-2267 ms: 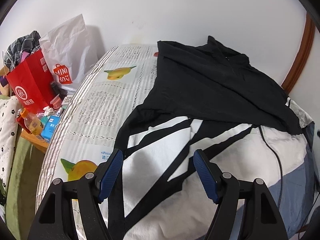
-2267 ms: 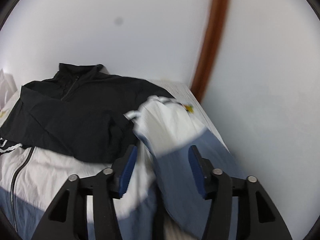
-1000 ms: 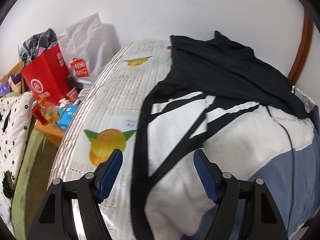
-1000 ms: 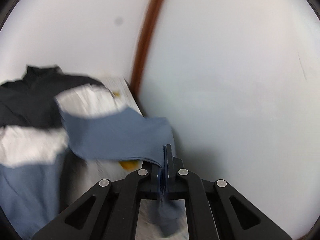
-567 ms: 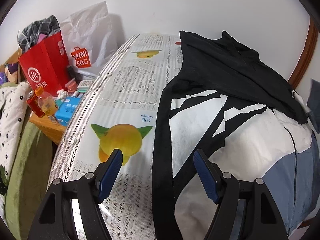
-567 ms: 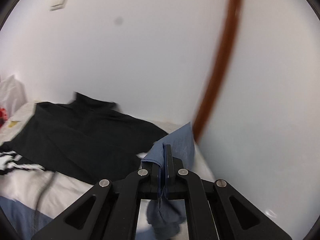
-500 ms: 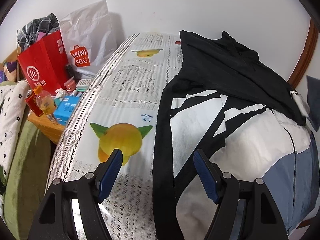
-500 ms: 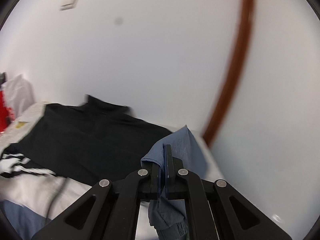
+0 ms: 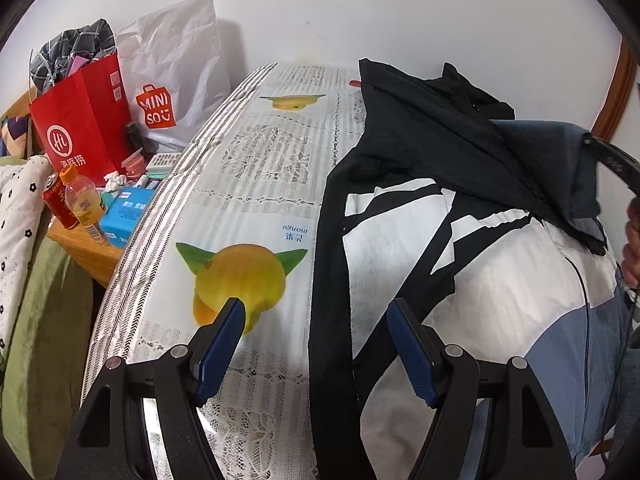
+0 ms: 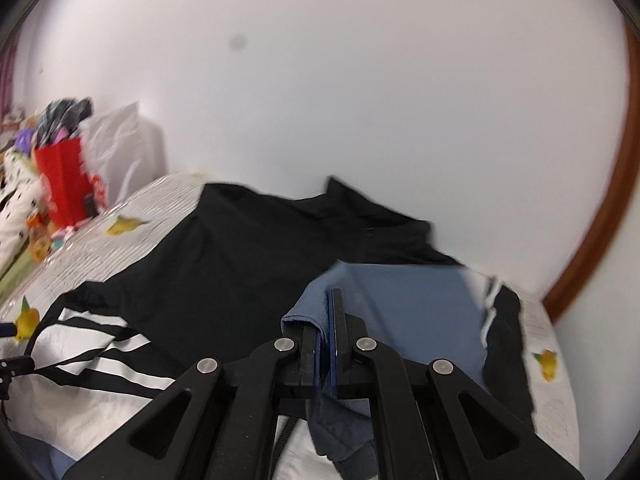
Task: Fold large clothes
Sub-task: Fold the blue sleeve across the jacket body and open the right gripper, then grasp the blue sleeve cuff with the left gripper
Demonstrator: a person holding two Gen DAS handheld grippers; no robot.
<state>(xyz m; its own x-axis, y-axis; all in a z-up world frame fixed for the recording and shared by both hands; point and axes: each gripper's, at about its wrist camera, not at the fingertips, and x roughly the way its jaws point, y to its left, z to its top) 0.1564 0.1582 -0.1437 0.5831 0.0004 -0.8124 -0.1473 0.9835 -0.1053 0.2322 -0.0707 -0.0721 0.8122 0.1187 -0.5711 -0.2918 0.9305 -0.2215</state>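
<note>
A large table (image 9: 256, 184) under a white cloth printed with yellow mangoes fills most of my view, its long side running away from me to a plain white wall (image 10: 320, 100).

Spread on the table is my jacket (image 9: 500, 300), black across the shoulders, white with black stripes in the middle, blue at the hem. Its long axis runs along the table, collar toward the wall and hem toward me, and it covers the table's right half.

A blue sleeve (image 10: 400, 300) of the jacket is lifted and folded across the black upper part, toward the jacket's middle.

My right gripper (image 10: 330, 312) has its fingers pressed together on the cuff end of that sleeve, with loose blue cloth hanging below the fingers. It is tilted downward over the jacket, pointing toward the collar. In the left view, part of my right hand (image 9: 632, 240) shows at the jacket's right edge.

My left gripper (image 9: 316, 320) hangs above the jacket's left black edge, angled steeply down, its blue pads (image 9: 224, 336) spread wide apart with nothing between them.

Left of the table sit a white shopping bag (image 9: 176, 80), a red paper bag (image 9: 84, 116), a blue box (image 9: 126, 212) and an orange drink bottle (image 9: 84, 204).
</note>
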